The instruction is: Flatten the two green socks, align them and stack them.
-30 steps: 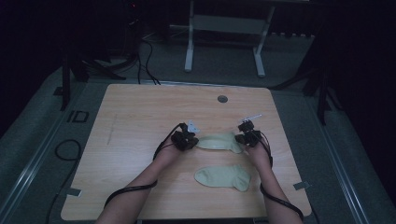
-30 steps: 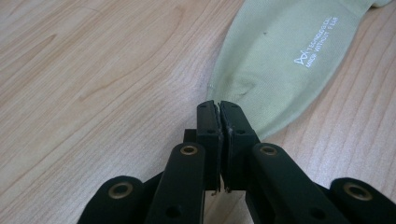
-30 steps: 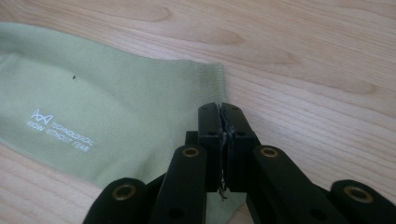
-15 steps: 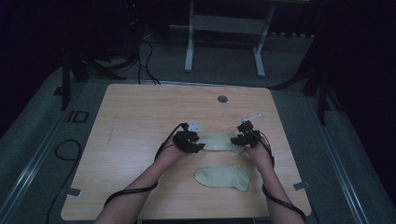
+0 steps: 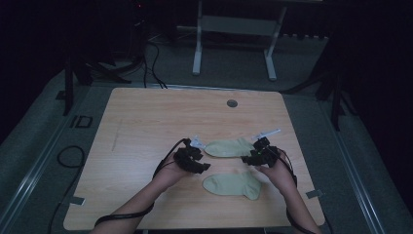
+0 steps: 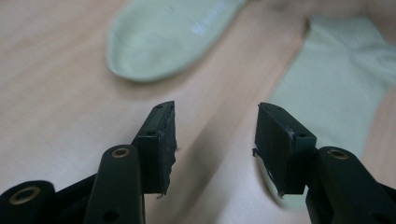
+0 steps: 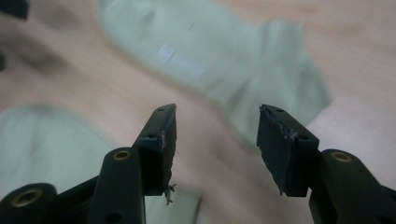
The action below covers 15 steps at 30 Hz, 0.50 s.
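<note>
I have two pale green socks on the table (image 5: 146,126), and I'm working between them. The far sock (image 5: 229,147) lies flat with its toe pointing toward my left hand-held gripper (image 5: 200,163), its cuff end close to my right hand-held gripper (image 5: 249,158). The near sock (image 5: 233,185) lies closer to me, toe to the left, heel and cuff to the right, just in front of my right hand (image 5: 273,171).

Left hand-held gripper: its jaws have just been opening and now stand apart with nothing between them, only bare wood in the gap. In the left gripper view the far sock's rounded toe (image 6: 163,37) sits ahead and to the left, clear of the pads, and the near sock (image 6: 336,88) runs past the right jaw.

Right hand-held gripper: same story, jaws have just been opening, now parted, holding nothing. In the right gripper view the far sock (image 7: 210,60) lies ahead across the frame, blurred, and the near sock (image 7: 51,149) shows at lower left under the left jaw.

Both socks rest loose on the table, apart from each other, neither one gripped
</note>
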Available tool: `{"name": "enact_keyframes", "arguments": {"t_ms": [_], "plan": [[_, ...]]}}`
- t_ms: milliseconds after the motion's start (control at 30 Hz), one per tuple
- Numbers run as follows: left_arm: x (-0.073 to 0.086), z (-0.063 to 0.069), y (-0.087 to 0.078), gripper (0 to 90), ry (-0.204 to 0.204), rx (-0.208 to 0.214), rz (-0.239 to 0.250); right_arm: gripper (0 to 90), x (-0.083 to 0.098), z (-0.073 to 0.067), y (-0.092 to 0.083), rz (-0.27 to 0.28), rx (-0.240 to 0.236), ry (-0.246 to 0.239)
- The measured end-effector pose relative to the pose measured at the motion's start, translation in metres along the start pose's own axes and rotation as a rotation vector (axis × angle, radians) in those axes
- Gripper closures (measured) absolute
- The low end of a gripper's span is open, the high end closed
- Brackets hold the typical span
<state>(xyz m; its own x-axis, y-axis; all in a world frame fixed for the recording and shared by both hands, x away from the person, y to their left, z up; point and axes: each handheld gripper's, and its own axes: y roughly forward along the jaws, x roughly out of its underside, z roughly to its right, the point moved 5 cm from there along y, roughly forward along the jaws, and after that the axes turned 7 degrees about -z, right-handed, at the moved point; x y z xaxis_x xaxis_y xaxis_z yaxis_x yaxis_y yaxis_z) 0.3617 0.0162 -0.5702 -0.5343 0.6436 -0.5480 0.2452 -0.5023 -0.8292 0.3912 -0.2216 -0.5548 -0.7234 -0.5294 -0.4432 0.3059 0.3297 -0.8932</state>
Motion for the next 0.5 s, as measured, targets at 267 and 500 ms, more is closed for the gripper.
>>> {"name": "enact_keyframes", "arguments": {"t_ms": [267,500], "plan": [[0.018,0.021,0.009,50.3,0.032,0.009,-0.023,51.4,0.043,-0.015,-0.002,-0.071,0.026,-0.07],[0.024,0.031,0.015,60.2,0.095,-0.004,-0.069,58.7,0.066,-0.02,-0.003,-0.08,0.026,-0.054]]}}
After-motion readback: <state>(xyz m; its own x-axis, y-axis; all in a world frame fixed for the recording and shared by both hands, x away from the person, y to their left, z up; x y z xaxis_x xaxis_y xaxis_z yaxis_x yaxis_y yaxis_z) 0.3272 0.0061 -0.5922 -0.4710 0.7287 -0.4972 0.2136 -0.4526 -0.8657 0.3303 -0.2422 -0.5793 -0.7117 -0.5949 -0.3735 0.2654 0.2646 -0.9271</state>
